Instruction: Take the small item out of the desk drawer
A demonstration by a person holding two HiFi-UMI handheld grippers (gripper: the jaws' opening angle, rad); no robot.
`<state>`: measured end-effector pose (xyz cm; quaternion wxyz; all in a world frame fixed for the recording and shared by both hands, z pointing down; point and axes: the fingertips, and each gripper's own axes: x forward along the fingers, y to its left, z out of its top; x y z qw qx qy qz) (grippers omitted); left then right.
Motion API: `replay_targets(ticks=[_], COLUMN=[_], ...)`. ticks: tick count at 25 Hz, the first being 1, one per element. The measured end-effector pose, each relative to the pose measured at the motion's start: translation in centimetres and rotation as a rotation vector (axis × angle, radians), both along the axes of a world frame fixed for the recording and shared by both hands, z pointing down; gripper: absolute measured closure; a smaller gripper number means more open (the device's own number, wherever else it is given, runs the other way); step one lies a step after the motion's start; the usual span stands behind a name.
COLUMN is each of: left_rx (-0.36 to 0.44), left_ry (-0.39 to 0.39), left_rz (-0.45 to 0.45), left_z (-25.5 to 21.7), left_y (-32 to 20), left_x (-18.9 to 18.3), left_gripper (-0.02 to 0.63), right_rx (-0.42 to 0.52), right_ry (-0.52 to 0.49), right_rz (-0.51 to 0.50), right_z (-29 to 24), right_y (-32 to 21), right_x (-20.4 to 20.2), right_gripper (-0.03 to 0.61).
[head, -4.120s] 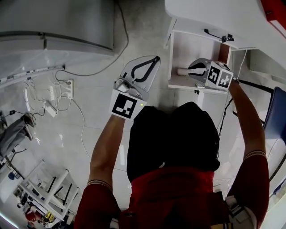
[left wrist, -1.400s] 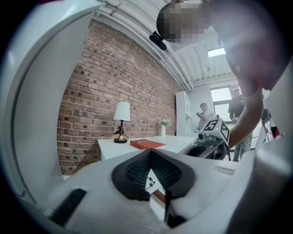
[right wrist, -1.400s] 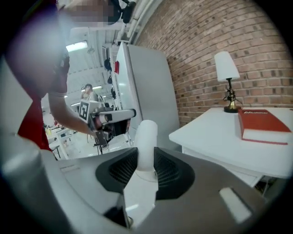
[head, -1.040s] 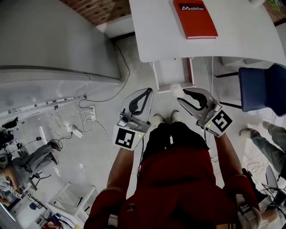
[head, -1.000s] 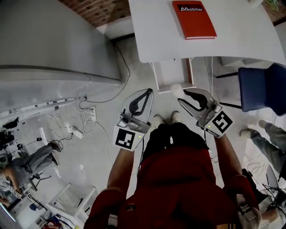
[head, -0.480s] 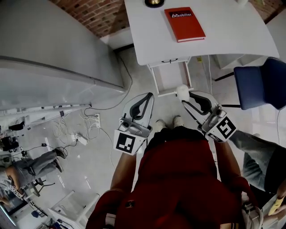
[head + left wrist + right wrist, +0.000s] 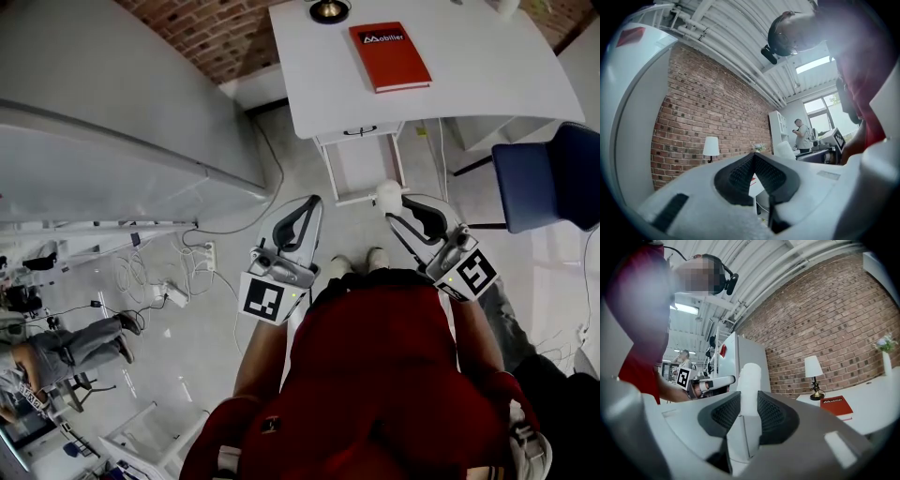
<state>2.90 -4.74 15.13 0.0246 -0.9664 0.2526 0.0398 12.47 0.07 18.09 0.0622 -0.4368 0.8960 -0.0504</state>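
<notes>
Right gripper (image 7: pixel 750 399) is clamped on the small white cylindrical item (image 7: pixel 751 376), which stands upright between the ribbed pads with its rounded top above the jaw tips. In the head view the item is held above the floor, near the white desk (image 7: pixel 487 66) and apart from its drawer front (image 7: pixel 361 132). The left gripper (image 7: pixel 753 159) is empty, its jaw tips together. A red book (image 7: pixel 389 56) lies on the desk.

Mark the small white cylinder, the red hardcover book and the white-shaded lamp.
small white cylinder (image 7: pixel 751 380): right gripper view, upper part.
red hardcover book (image 7: pixel 389 56): head view, cover centre.
white-shaded lamp (image 7: pixel 813 366): right gripper view, shade.
</notes>
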Motion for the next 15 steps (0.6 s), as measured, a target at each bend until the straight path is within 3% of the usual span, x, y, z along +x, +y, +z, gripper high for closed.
replay_targets(ticks=[15], left_rx=[0.014], left_ry=[-0.02], left_rz=[0.002], left_z=[0.3], left_y=[-1.1], left_x=[-0.4], left_gripper=[0.611], right_rx=[-0.012], right_ry=[0.016], right_rz=[0.019], right_z=[0.6], right_y=[-0.4], right_x=[0.5], right_gripper=[0.454])
